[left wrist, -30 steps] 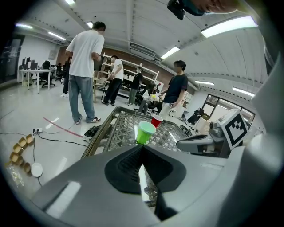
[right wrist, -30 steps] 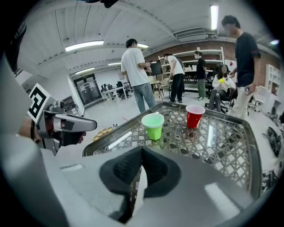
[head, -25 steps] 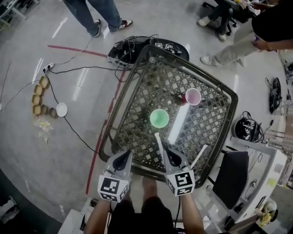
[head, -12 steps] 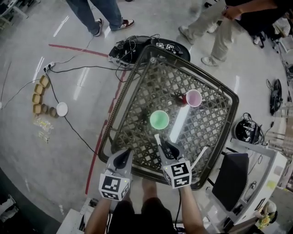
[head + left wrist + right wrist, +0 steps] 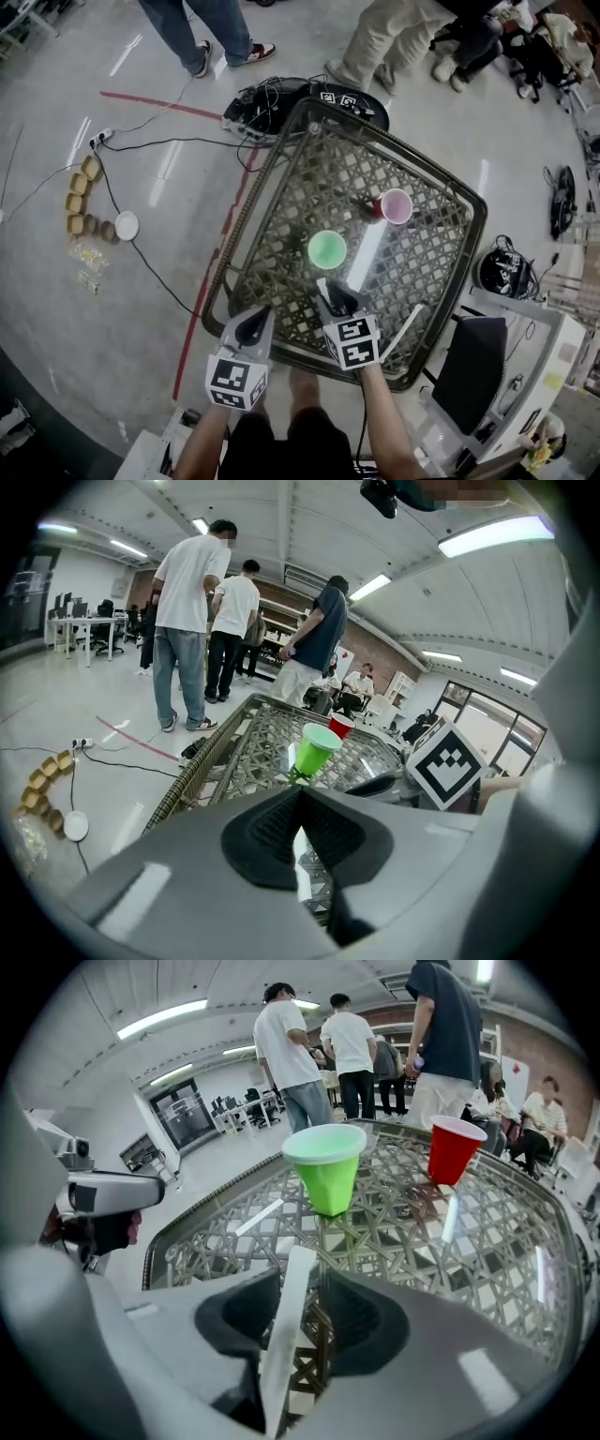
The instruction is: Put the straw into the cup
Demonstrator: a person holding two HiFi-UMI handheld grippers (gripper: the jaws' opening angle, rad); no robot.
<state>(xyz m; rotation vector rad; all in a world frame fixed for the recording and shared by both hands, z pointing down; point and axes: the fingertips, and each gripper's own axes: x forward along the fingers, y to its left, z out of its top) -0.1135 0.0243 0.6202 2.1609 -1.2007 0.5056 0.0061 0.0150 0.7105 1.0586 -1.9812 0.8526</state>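
Head view: right gripper (image 5: 335, 298) sits over the near edge of the lattice table (image 5: 281, 216), short of the green cup (image 5: 327, 248). Only the tip of the straw (image 5: 323, 284) shows past it. Left gripper (image 5: 255, 323) is alongside.

Left gripper view: jaws closed together, nothing between them. Straw out of sight.

Right gripper view: jaws apart, having just been opening. The straw stands loose between them, leaning towards the pad at picture left. Its lower end is hidden by the gripper body.

Jaws of the right gripper (image 5: 316, 1285), just opening, stand apart with the white straw (image 5: 284, 1330) between them, green cup (image 5: 329, 1174) beyond.
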